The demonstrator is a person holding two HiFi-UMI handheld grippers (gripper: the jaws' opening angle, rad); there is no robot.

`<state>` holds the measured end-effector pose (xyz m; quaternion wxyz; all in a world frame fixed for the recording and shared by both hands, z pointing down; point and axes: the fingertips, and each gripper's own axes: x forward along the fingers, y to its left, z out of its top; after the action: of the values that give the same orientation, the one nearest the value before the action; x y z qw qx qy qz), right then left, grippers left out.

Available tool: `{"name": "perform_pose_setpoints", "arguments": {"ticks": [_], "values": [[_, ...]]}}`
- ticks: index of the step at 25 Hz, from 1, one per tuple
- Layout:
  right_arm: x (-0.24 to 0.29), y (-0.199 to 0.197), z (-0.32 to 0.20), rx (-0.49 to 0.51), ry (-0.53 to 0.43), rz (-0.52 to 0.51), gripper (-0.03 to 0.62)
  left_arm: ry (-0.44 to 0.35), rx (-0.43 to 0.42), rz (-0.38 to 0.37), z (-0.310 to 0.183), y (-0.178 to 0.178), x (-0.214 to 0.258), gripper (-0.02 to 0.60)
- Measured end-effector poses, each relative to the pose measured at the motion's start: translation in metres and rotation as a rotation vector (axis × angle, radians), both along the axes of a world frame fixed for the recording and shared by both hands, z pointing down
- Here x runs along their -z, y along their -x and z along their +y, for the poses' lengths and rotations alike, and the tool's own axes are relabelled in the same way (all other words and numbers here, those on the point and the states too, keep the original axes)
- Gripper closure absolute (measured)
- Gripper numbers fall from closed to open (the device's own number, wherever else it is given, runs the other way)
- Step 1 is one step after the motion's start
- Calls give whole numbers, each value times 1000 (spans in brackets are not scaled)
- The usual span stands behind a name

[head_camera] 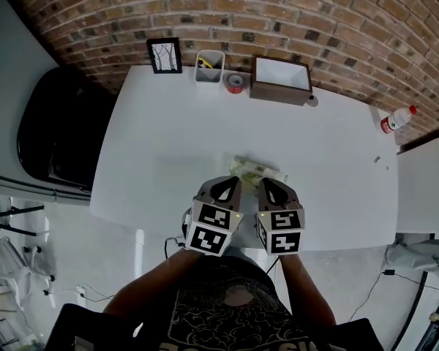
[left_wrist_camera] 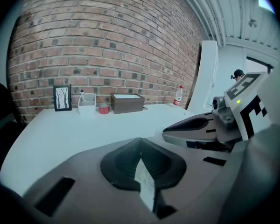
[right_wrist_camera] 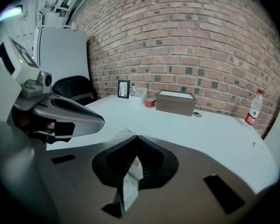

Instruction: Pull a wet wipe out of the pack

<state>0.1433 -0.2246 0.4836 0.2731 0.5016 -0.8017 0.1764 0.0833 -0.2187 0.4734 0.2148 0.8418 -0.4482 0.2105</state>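
Head view print on the pack is too small to be read; only black-and-white square markers are made out, on the cubes of both grippers. The pack, pale green, is located on the white table near its front edge, with its near side covered by the gripper tips. The left gripper and the right gripper are held side by side, close together, with both forearms extended from the bottom of the view and the jaws directed away from the person toward the brick wall. In the left gripper view the jaws are seen closed together on a thin white sheet, taken to be the wet wipe, which hangs back from the jaw line. In the right gripper view the jaws are likewise closed, and a pale, green-tinted fold of the pack is clamped between them. Along the far edge of the table a picture frame, a white container, a red tape roll and a brown box are lined up, well apart from the pack. A bottle with a red cap is seen at the right end, and a black chair is placed beside the left end.
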Motion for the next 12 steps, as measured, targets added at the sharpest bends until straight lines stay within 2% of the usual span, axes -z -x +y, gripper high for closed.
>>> {"name": "perform_pose_setpoints", "arguments": {"ticks": [12], "values": [[21,0,7,-91,-57,23,577,-28,-87,33,7,-4,11,569]]}}
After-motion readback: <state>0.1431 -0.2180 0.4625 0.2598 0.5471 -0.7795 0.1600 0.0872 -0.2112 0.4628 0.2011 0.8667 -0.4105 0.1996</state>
